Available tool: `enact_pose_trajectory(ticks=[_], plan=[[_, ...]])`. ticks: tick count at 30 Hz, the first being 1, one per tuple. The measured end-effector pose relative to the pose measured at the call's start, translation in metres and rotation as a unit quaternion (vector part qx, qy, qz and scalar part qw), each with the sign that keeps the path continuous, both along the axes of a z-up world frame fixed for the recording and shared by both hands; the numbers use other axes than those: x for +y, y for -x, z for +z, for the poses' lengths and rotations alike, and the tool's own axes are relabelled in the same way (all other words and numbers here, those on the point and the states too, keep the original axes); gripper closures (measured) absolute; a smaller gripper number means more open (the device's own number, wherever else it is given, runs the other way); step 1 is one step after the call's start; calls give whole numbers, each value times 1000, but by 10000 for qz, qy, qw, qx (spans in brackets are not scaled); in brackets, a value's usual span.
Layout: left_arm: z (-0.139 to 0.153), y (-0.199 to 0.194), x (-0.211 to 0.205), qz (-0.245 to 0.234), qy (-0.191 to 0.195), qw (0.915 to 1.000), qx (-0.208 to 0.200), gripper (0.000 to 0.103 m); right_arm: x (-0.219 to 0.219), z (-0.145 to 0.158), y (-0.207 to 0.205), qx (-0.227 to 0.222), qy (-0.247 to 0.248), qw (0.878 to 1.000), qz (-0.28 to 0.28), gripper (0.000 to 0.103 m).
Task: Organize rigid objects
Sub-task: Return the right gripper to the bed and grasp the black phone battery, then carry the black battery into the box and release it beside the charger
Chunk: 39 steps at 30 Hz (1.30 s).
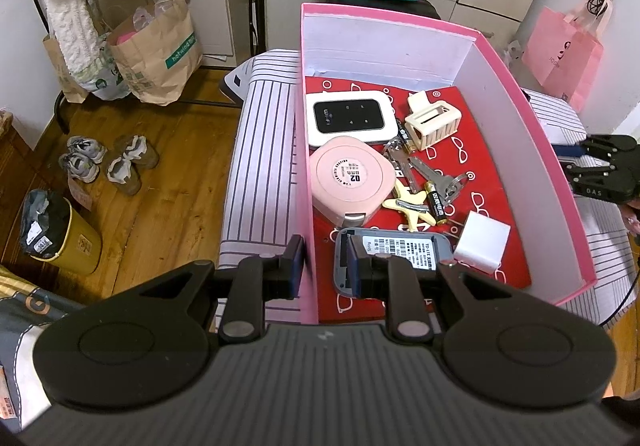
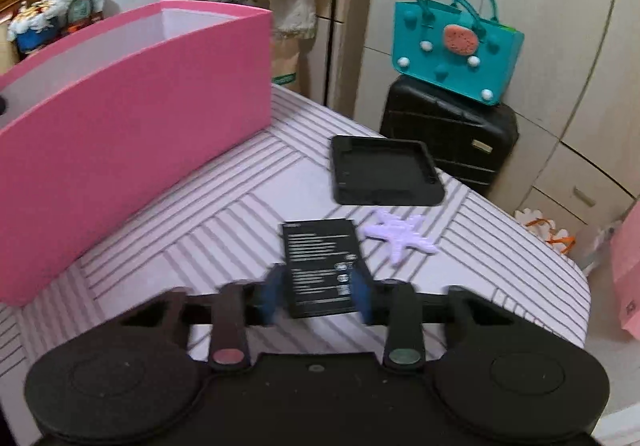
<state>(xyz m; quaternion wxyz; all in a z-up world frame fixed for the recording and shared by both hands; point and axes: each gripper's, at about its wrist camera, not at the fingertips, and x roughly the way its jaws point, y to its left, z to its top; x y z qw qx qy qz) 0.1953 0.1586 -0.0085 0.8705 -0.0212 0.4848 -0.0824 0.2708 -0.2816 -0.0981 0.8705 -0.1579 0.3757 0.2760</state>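
We see the left tongs (image 1: 323,266) pinching the near-left wall of the pink box (image 1: 520,58). The right tongs (image 2: 318,296) straddle the black battery (image 2: 320,266) lying on the striped bed (image 2: 200,230), right of the box; blur hides whether the pads press it.

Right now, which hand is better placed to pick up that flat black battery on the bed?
The right. Its tongs straddle the black battery on the striped bed, while the left tongs grip the pink box wall.
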Motion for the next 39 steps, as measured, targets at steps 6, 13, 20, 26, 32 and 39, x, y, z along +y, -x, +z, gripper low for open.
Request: enact_pose_trajectory(ticks=[6, 13, 20, 26, 32, 39], plan=[[0, 0, 0, 2, 1, 10000, -3, 83, 5, 4, 6, 228, -5, 9997, -51, 64], [-1, -1, -1, -13, 2, 10000, 10, 83, 3, -1, -14, 93, 129, 9998, -88, 47], [-1, -2, -5, -103, -88, 9999, 35, 83, 1, -4, -38, 591, -281, 9971, -376, 45], [-1, -2, -3, -170, -56, 9998, 12, 83, 3, -6, -33, 536, -243, 9973, -429, 44], [-2, 0, 2, -193, 57, 9998, -30, 83, 17, -2, -15, 334, -61, 9928, -1144, 48], [-3, 2, 6, -245, 123, 9996, -57, 83, 33, 13, 17, 281, -237, 9944, -987, 48]])
